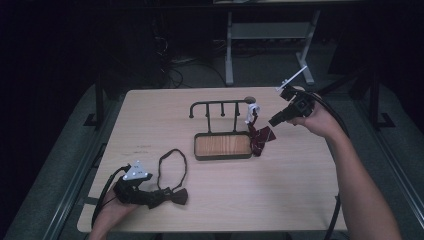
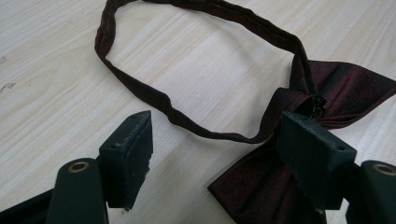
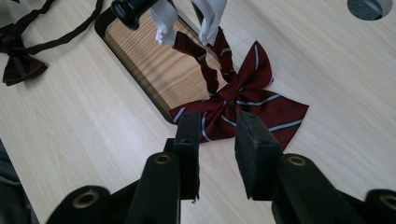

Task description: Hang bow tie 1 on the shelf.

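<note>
A dark maroon bow tie (image 1: pixel 176 195) with a looped strap (image 1: pixel 172 164) lies at the table's front left. My left gripper (image 1: pixel 161 194) rests at it, open; its jaws straddle the strap (image 2: pixel 154 95), and one jaw covers the edge of the bow (image 2: pixel 261 186). A red striped bow tie (image 1: pixel 261 139) hangs by white clasps (image 1: pixel 253 111) from the right end of a black rack (image 1: pixel 220 105). Its bow (image 3: pixel 243 100) lies on the table against the wooden base (image 3: pixel 154 60). My right gripper (image 1: pixel 275 120) hovers just right of it, jaws (image 3: pixel 218 119) open and empty.
The rack's wooden base tray (image 1: pixel 222 145) stands mid-table. A round cable hole (image 1: pixel 248 99) sits near the far edge, behind the rack. Bare tabletop extends right of the striped tie and between the two ties. Beyond the table are dark desk legs and cables.
</note>
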Demonstrator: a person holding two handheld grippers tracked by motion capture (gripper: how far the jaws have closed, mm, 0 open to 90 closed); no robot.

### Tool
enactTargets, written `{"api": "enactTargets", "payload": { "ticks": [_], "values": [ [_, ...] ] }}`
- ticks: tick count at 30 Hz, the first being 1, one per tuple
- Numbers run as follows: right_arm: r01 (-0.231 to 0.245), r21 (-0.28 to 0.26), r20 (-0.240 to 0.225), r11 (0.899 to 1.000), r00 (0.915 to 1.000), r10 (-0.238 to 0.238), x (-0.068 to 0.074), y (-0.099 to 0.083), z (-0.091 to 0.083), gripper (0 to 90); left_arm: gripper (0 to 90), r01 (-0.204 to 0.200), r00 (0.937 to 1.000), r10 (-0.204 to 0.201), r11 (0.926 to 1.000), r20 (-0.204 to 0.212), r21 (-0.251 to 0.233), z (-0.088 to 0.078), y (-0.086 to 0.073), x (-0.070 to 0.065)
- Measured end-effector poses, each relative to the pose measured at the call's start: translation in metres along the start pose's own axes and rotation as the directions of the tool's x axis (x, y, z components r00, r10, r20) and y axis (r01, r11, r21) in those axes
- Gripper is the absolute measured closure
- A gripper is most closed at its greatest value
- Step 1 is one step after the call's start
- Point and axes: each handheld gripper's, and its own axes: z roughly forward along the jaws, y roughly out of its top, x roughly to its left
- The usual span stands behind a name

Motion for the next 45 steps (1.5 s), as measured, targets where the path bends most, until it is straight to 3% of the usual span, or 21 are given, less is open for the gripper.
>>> {"api": "enactTargets", "payload": {
  "ticks": [15, 31, 45],
  "values": [
    [-0.007, -0.019, -0.013, 1.000, 0.9999, 0.006, 0.002, -0.012, 0.001, 64.6, 27.4, 0.002, 1.0000, -0.002, 1.0000, 0.002, 0.000, 0.001, 0.000, 0.000],
    [-0.015, -0.043, -0.038, 0.999, 0.9992, 0.013, 0.006, -0.029, 0.008, 50.3, 27.3, -0.005, 1.0000, 0.005, 1.0000, -0.002, 0.006, 0.001, -0.001, 0.001],
    [-0.020, -0.054, -0.051, 0.998, 0.9985, 0.017, 0.010, -0.050, 0.012, 49.2, 27.3, -0.006, 1.0000, 0.006, 0.9999, -0.002, 0.010, 0.001, 0.000, 0.001]
  ]
}}
